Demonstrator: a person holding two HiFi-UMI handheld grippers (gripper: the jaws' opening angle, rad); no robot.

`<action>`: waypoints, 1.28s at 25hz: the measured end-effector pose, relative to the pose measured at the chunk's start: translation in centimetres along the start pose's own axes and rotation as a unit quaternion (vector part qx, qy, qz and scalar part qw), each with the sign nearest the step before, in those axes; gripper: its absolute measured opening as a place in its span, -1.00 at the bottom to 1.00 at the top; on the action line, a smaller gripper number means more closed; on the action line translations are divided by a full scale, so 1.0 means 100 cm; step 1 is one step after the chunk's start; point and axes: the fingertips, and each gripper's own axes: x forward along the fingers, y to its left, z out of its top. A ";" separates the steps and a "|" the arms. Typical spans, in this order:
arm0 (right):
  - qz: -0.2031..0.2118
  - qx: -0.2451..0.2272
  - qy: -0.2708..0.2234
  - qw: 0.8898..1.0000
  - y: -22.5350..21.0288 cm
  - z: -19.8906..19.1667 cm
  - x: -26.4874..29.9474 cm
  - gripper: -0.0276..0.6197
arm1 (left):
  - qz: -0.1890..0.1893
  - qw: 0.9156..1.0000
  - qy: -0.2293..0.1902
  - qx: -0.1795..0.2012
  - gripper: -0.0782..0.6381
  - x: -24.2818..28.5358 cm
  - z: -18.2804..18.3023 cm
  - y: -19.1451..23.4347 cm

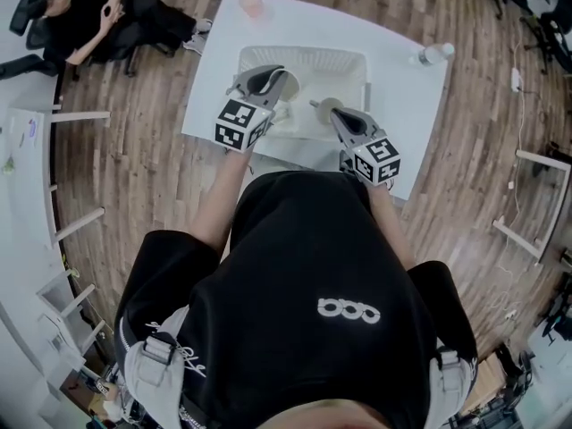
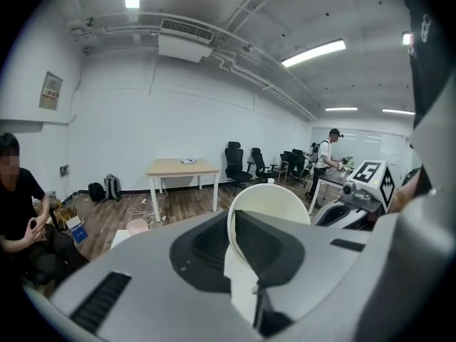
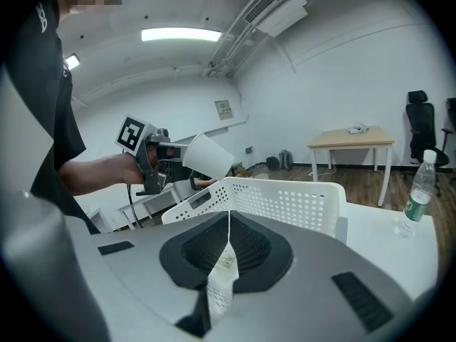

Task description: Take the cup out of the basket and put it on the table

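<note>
Left gripper (image 1: 273, 83): clenched on the white cup (image 3: 209, 157). In the left gripper view the cup's thin wall runs between the two jaws, which press on it from either side, and the round rim rises above the jaw tips. The person's hand carries this gripper in the air above the left part of the basket.

Right gripper (image 3: 228, 223): jaws drawn together with only a slit between them. A thin white perforated strip stands in that slit. It appears to be the near wall of the basket, though the jaws cover the place where it would join the rest. In the head view this gripper points into the basket from the near right side.

Surroundings, in order of size:

1. White table (image 1: 402, 88). It stands on a wood-plank floor and bears the items below.
2. White perforated basket (image 1: 304, 54). It rests on the table directly in front of the person.
3. White cup. It hangs tilted in the left gripper, higher than the basket rim, touching neither the basket nor the table.
4. Water bottle (image 3: 417, 191). It stands upright on the table, well apart from the basket, towards the far right corner.
5. Pink cup (image 1: 253, 4). It sits at the far edge of the table, beyond the basket.
</note>
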 end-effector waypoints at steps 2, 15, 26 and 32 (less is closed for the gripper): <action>0.008 -0.005 0.000 1.000 0.003 0.001 0.003 -0.84 | 0.008 1.000 -0.001 -0.006 -0.71 -0.007 -0.002 0.003; 0.049 -0.030 0.017 0.998 0.023 0.003 0.025 -0.84 | 0.081 0.996 -0.019 -0.036 -0.71 -0.063 -0.013 0.041; 0.096 -0.062 0.027 0.993 0.065 0.015 0.076 -0.84 | 0.151 0.986 -0.008 -0.063 -0.71 -0.128 -0.051 0.106; 0.121 -0.087 0.043 0.988 0.098 0.020 0.117 -0.84 | 0.176 0.981 0.020 -0.076 -0.71 -0.161 -0.093 0.145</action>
